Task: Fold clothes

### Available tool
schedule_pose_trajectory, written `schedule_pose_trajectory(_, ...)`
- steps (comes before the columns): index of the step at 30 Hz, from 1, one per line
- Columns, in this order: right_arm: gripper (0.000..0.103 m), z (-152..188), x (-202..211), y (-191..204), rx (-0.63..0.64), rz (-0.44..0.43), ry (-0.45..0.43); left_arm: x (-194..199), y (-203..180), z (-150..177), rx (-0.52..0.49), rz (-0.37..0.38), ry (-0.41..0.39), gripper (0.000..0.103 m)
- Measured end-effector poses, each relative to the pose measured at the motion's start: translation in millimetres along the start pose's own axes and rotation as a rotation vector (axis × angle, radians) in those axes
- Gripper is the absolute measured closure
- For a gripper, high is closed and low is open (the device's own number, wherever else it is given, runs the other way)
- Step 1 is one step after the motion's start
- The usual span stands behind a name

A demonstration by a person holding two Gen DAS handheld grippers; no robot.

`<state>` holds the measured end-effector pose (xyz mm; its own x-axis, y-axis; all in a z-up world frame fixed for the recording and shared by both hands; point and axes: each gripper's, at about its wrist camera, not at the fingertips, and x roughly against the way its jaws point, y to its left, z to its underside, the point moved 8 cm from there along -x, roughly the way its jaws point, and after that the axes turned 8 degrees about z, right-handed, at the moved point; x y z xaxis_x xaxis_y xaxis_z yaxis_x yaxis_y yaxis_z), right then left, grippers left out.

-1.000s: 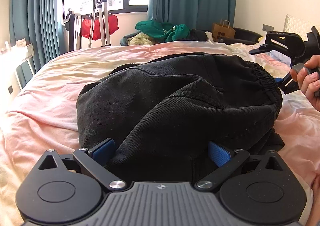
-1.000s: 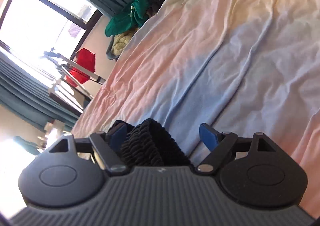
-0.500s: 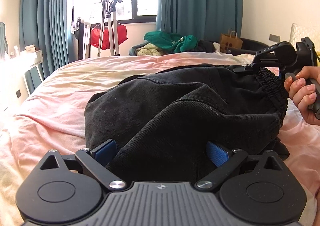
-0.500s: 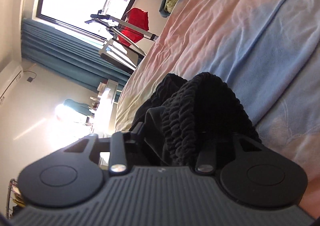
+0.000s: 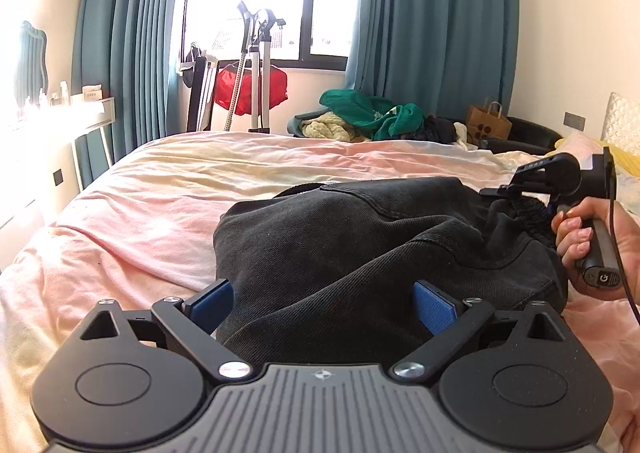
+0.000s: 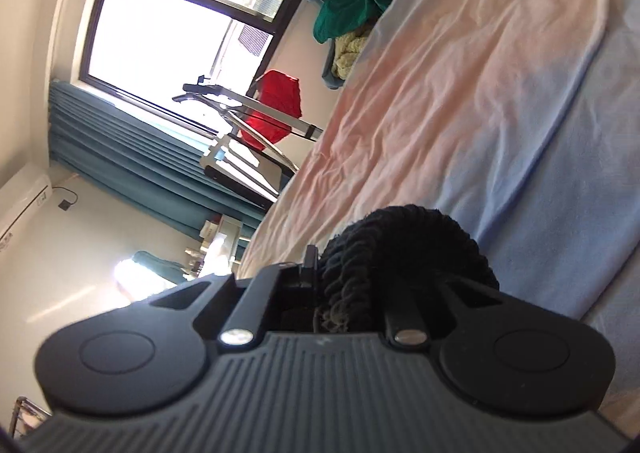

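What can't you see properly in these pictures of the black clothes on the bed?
- Left wrist view: the near edge of the black denim garment is hidden behind the left gripper's body.
- Right wrist view: the right gripper's blue pads are buried in the garment's black ruffled elastic waistband.
- Left wrist view: print on the brown paper bag is too small.

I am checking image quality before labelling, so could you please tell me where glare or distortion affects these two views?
Left wrist view: the window is blown out and glare washes over the shelf; fisheye bends the curtains. Right wrist view: steeply tilted, window overexposed, black garment nearly featureless.
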<state>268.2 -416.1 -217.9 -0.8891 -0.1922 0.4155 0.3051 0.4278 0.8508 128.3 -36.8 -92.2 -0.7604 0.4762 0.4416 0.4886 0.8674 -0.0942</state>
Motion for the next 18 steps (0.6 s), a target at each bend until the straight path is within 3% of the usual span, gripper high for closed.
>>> schedule_pose_trajectory(3,0.09,2,-8,-14,-0.092,-0.063,0.003,-6,-1,-2,0.004,0.01,0.012,0.006)
schedule_pose_trajectory(9,0.089,7,0,3,-0.036,-0.044,0.003,-17,12,0,0.053,0.032,0.025,0.005)
schedule_pose_trajectory(12,0.079,12,12,12,0.035,-0.006,0.007,-15,20,-2,0.12,0.068,0.026,0.005)
schedule_pose_trajectory(15,0.057,21,33,17,0.073,0.029,-0.002,-6,26,-6,0.156,0.087,0.001,0.005)
schedule_pose_trajectory(16,0.031,21,43,16,0.064,0.044,-0.025,-2,28,-7,0.161,0.09,-0.009,0.005)
schedule_pose_trajectory(17,0.015,21,53,15,0.052,0.06,-0.055,1,30,-8,0.165,0.09,-0.017,0.005)
schedule_pose_trajectory(18,0.014,20,64,15,0.036,0.061,-0.085,5,32,-9,0.171,0.09,-0.025,0.005)
